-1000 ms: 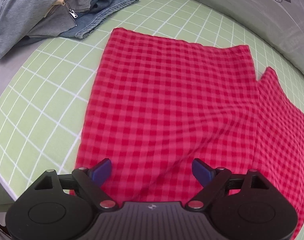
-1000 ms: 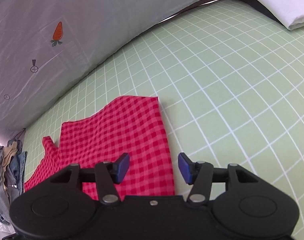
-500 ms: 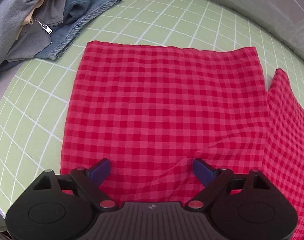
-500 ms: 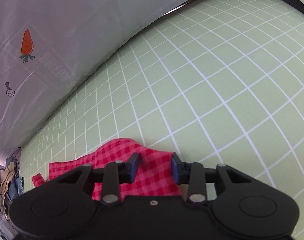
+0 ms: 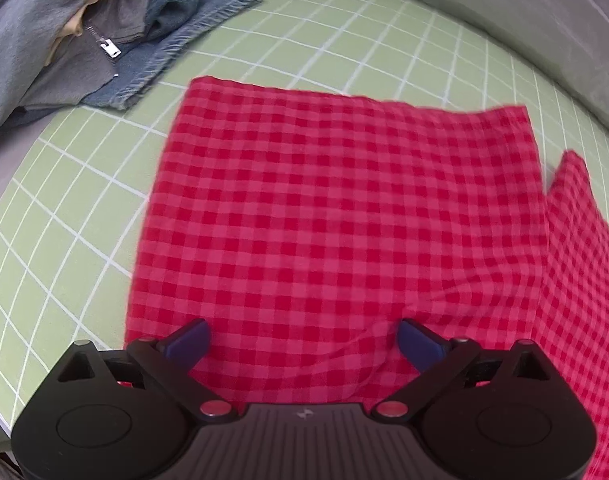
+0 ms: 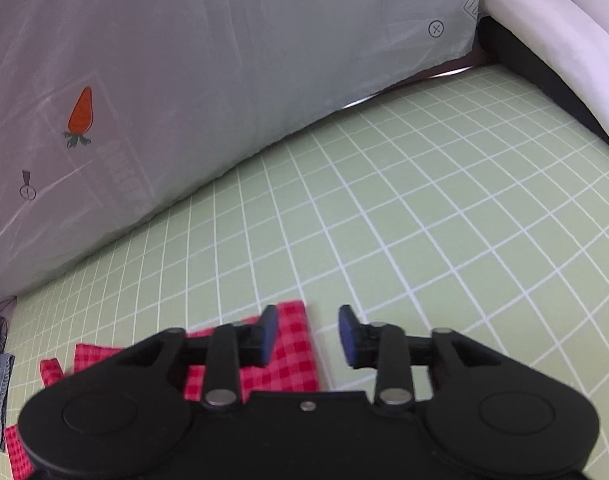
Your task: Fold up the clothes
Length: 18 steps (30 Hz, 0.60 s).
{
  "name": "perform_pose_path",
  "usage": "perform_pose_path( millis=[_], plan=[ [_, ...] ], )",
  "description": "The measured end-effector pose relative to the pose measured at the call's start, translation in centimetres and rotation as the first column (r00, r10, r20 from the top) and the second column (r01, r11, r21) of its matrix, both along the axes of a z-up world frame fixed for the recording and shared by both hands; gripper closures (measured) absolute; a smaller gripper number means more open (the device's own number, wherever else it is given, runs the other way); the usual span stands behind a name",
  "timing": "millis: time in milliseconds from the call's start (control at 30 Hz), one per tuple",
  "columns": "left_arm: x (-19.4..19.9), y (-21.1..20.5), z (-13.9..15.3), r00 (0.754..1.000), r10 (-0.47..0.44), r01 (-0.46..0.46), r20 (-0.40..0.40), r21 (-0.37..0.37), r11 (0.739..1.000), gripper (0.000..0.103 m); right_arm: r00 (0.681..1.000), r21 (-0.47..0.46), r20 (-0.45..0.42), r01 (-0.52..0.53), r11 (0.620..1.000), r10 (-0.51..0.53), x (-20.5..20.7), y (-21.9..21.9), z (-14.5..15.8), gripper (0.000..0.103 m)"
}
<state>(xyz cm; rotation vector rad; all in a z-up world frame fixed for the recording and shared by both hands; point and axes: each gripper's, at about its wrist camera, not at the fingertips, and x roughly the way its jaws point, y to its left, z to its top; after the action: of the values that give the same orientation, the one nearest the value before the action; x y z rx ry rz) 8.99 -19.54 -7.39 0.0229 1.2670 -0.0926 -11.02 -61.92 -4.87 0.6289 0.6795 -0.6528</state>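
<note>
Both my left gripper [image 5: 302, 340] and right gripper [image 6: 308, 334] hang released over the red checked garment [image 5: 336, 216], spread beside the clothes pile [image 5: 84, 28]. Grabbing one layer could drag its folded flap crooked.

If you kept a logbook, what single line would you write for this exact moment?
task: fold clothes | left gripper: open above red checked cloth | right gripper: open, empty, at cloth corner | surface: green grid mat
</note>
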Motion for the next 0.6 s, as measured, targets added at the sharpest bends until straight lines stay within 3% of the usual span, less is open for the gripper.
perform_pose_path(
  millis=[133, 233, 367, 433, 533, 600],
  plan=[
    [1.2, 1.8, 0.5, 0.997, 0.024, -0.027, 0.076, 0.035, 0.999, 0.004, 0.995, -0.005, -0.082, -0.051, 0.999, 0.051, 0.0, 2.5, -1.3, 0.05],
    [2.5, 3.1, 0.7, 0.991, 0.044, -0.052, 0.124, 0.062, 0.997, 0.005, 0.988, -0.003, -0.134, -0.079, 0.997, 0.078, 0.2, 3.9, -2.2, 0.048],
    [4.4, 4.7, 0.6, 0.989, 0.07, -0.075, 0.131, 0.032, 0.997, 0.028, 0.979, -0.018, -0.179, -0.098, 0.995, 0.093, 0.7, 4.6, -2.6, 0.045],
    [4.7, 5.0, 0.9, 0.985, 0.065, -0.07, 0.158, 0.026, 0.997, 0.032, 0.975, -0.031, -0.198, -0.106, 0.994, 0.098, 1.0, 4.7, -2.7, 0.045],
    [5.0, 5.0, 1.5, 0.978, 0.04, -0.046, 0.205, 0.022, 0.999, 0.06, 0.968, -0.051, -0.229, -0.117, 0.992, 0.103, 1.2, 5.1, -2.8, 0.045],
    [5.7, 4.9, 1.4, 0.975, 0.036, -0.04, 0.219, 0.013, 0.999, 0.097, 0.962, -0.071, -0.252, -0.123, 0.99, 0.101, 1.4, 5.4, -2.8, 0.045]
  ],
)
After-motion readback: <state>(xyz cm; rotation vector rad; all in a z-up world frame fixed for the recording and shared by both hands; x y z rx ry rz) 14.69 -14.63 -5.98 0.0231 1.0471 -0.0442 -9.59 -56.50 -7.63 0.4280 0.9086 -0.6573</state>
